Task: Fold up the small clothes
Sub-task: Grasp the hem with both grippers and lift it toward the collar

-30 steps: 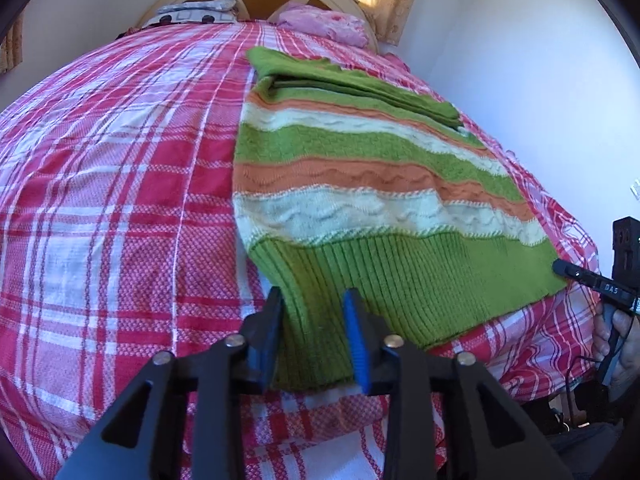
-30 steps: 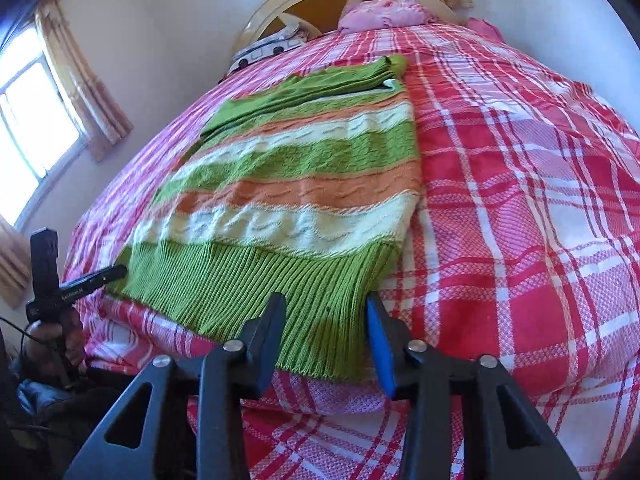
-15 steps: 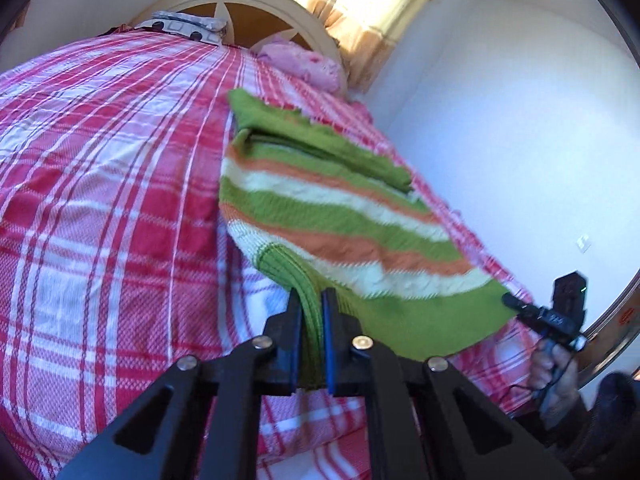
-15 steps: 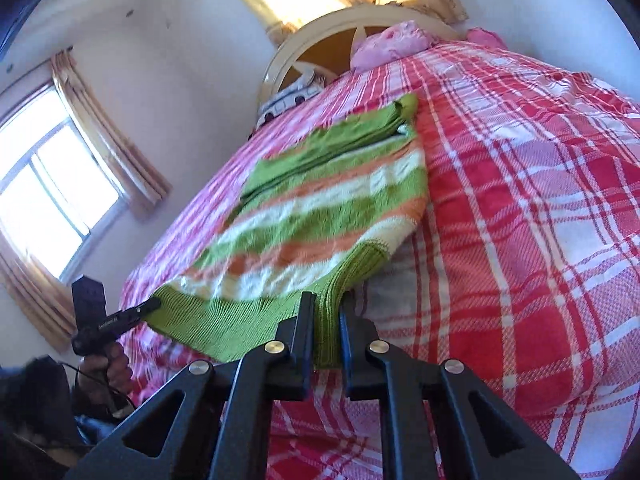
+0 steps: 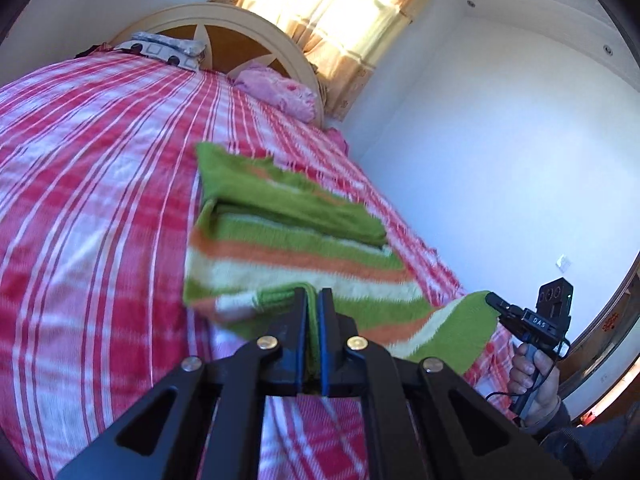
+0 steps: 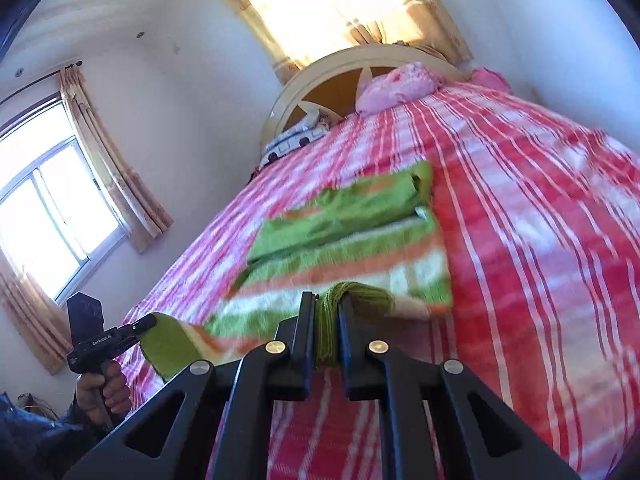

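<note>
Both grippers are pinching the bottom hem of the striped sweater (image 5: 288, 256). From the left wrist camera, the left gripper (image 5: 313, 304) has its two fingers squeezed almost together at 6 o'clock, with a thin fold of green knit caught between them. From the right wrist camera, the right gripper (image 6: 325, 312) is squeezed on a thicker bunch of green ribbing, also at 6 o'clock.

That sweater lies in the middle of the bed (image 5: 92, 184), on the red and white checked cover. Its top end points to the headboard (image 5: 240, 32) at 12 o'clock, and its green sleeves look already folded across the body. The hem end is lifted off the cover and hangs in a soft dip between the two grippers. In the left view the other hand and its gripper show at 4 o'clock; in the right view they show at 8 o'clock.

I think the step now is to carry the hem up and over to the collar end. To do it well, keep both hands at the same height and the same way apart, so the hem stays straight. Move slowly toward 12 o'clock. Lay the hem down flat on the sleeves, edges lined up. Only let go once the knit rests on the pile, or it may slide and wrinkle.
</note>
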`<state>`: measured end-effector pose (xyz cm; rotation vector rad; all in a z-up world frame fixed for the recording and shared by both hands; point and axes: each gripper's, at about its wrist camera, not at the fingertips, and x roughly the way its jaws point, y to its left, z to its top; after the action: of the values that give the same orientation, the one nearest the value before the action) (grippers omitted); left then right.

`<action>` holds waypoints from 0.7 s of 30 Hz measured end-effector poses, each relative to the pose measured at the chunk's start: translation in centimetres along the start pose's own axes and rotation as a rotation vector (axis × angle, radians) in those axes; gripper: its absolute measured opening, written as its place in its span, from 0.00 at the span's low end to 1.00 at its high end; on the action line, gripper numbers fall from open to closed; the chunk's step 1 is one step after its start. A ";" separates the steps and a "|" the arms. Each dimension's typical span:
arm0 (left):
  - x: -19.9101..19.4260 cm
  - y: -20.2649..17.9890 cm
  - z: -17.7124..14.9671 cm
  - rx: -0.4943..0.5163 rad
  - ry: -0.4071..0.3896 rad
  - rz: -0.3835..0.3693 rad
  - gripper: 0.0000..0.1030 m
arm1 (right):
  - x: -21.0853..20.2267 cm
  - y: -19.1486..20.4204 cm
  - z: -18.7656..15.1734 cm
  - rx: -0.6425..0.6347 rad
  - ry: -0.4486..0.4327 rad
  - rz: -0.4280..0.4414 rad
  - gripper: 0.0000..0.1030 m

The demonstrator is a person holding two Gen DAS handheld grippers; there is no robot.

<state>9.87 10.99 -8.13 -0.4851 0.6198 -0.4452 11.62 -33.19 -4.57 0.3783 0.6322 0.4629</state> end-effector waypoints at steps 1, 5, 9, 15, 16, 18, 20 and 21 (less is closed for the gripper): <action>0.1 -0.1 0.6 0.010 -0.009 0.005 0.05 | 0.4 0.2 0.8 -0.006 -0.005 0.002 0.10; 0.9 0.4 3.0 0.006 -0.032 0.012 0.04 | 1.9 0.5 3.3 -0.021 -0.014 -0.006 0.10; 2.0 0.7 5.1 0.012 -0.061 0.025 0.04 | 3.3 0.5 5.4 -0.024 -0.014 -0.014 0.10; 4.4 1.2 7.9 0.007 -0.082 0.038 0.03 | 6.0 0.2 8.6 -0.024 -0.005 -0.032 0.09; 4.6 1.2 8.0 0.011 -0.086 0.040 0.03 | 6.3 0.0 8.8 -0.019 -0.004 -0.034 0.09; 5.1 1.6 8.3 0.011 -0.077 0.038 0.03 | 7.1 -0.3 9.2 -0.020 0.008 -0.038 0.09; 5.8 1.9 8.6 0.019 -0.066 0.054 0.03 | 7.8 -0.7 9.5 -0.021 0.019 -0.044 0.09; 6.1 2.1 8.8 0.021 -0.062 0.063 0.03 | 8.1 -0.9 9.6 -0.019 0.022 -0.046 0.09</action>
<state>20.44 12.01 -5.74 -0.4560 0.5690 -0.3752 23.77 -31.60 -1.66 0.3408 0.6566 0.4296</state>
